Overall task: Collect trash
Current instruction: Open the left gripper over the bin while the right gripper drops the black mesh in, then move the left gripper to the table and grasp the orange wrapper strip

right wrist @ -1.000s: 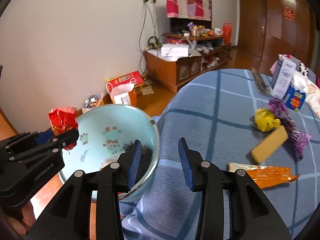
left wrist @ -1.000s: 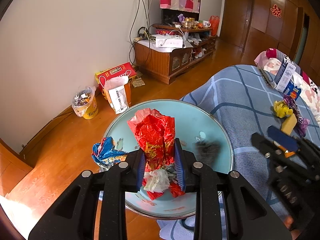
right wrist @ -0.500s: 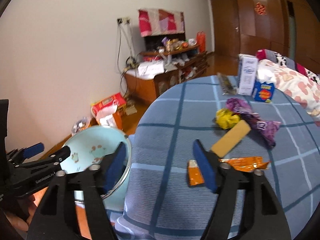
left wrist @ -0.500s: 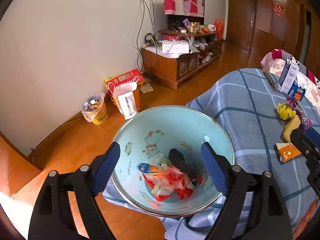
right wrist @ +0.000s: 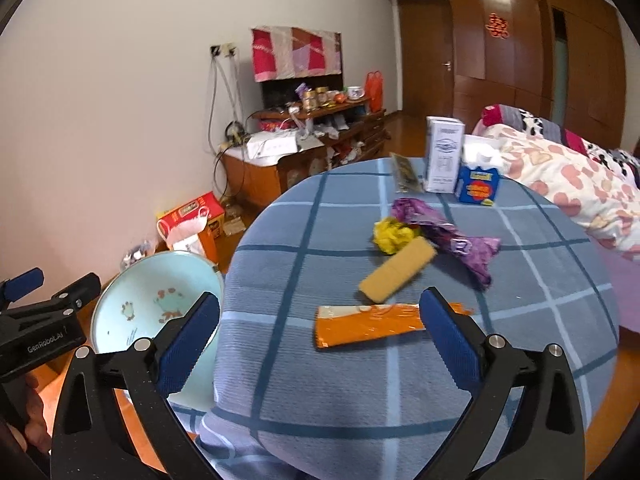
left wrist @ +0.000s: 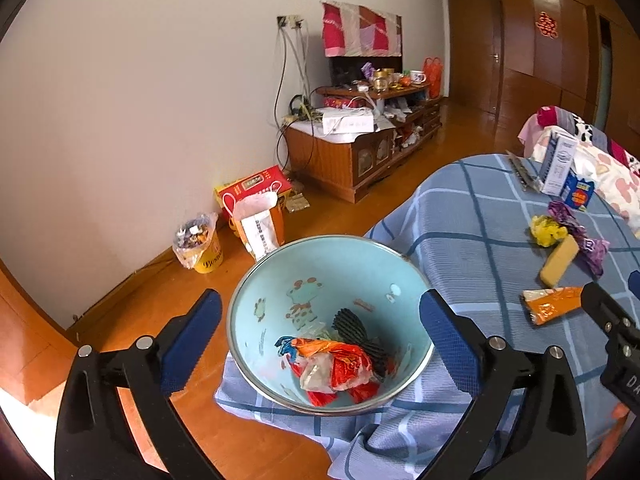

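Note:
A light blue basin (left wrist: 280,280) sits at the table's left edge and holds a red wrapper (left wrist: 344,372), a blue wrapper and a black net. My left gripper (left wrist: 320,336) is open and empty above the basin. My right gripper (right wrist: 320,332) is open and empty over the blue checked tablecloth (right wrist: 520,340), just short of an orange wrapper (right wrist: 368,326). Beyond it lie a tan bar (right wrist: 398,270), a crumpled yellow wrapper (right wrist: 390,234) and a purple wrapper (right wrist: 452,238). The basin also shows in the right wrist view (right wrist: 132,300).
A white carton (right wrist: 444,154), a blue box (right wrist: 478,186) and a dark strip (right wrist: 406,172) stand at the table's far side. A floral quilt (right wrist: 568,188) lies to the right. On the floor by the wall are a red box (left wrist: 256,188), a paper bag (left wrist: 260,224) and a small bin (left wrist: 200,246).
My left gripper opened and dropped the red wrapper into the basin. My right gripper opened wide and swung right from the basin to the orange wrapper.

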`<state>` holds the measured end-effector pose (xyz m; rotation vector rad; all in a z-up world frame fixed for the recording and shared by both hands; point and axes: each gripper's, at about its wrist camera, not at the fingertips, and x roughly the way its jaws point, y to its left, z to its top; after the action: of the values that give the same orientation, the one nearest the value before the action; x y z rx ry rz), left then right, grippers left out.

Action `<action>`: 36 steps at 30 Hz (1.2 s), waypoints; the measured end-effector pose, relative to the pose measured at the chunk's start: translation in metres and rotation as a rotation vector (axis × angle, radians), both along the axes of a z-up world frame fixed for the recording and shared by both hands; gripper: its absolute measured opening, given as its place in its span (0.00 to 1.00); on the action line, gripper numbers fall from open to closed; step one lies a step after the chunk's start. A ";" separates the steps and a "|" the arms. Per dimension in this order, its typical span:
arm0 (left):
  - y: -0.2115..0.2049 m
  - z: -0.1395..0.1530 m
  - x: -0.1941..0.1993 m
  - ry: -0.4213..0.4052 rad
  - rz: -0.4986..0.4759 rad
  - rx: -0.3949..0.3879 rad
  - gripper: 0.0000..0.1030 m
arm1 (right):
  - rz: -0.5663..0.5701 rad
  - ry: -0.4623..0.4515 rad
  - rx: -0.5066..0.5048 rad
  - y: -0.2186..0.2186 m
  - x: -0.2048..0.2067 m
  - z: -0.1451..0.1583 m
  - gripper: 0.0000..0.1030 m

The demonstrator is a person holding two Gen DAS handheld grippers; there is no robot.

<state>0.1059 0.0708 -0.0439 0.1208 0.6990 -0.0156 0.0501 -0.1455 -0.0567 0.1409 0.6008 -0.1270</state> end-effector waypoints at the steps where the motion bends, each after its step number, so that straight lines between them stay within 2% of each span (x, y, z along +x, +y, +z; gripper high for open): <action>1: -0.004 0.002 -0.002 -0.004 -0.007 0.001 0.94 | -0.008 0.000 0.001 -0.003 -0.003 0.001 0.95; 18: -0.077 0.007 -0.027 -0.028 -0.148 0.044 0.94 | -0.194 -0.040 0.061 -0.092 -0.056 0.002 0.95; 21: -0.090 0.002 -0.028 -0.024 -0.190 0.046 0.94 | -0.249 -0.056 0.064 -0.107 -0.064 -0.003 0.95; 23: -0.100 -0.005 -0.028 -0.010 -0.215 0.044 0.94 | -0.273 -0.036 0.062 -0.116 -0.066 -0.006 0.95; 27: -0.118 -0.022 -0.023 0.045 -0.273 0.017 0.94 | -0.291 -0.009 0.079 -0.136 -0.068 -0.014 0.95; 30: -0.132 -0.032 -0.021 0.043 -0.325 0.027 0.94 | -0.289 0.004 0.071 -0.146 -0.069 -0.019 0.94; 32: -0.143 -0.039 -0.018 0.049 -0.364 0.039 0.94 | -0.288 0.020 0.056 -0.152 -0.068 -0.023 0.88; 33: -0.149 -0.043 -0.016 0.055 -0.384 0.045 0.93 | -0.287 0.030 0.054 -0.154 -0.066 -0.024 0.78; 34: -0.154 -0.047 -0.015 0.062 -0.400 0.049 0.93 | -0.284 0.044 0.058 -0.157 -0.063 -0.027 0.75; 36: -0.167 -0.056 -0.008 0.097 -0.442 0.043 0.88 | -0.283 0.071 0.079 -0.165 -0.059 -0.033 0.75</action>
<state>0.0975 -0.0958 -0.1001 0.3154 0.7588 -0.4321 -0.0085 -0.3103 -0.0893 0.2987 0.6543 -0.3835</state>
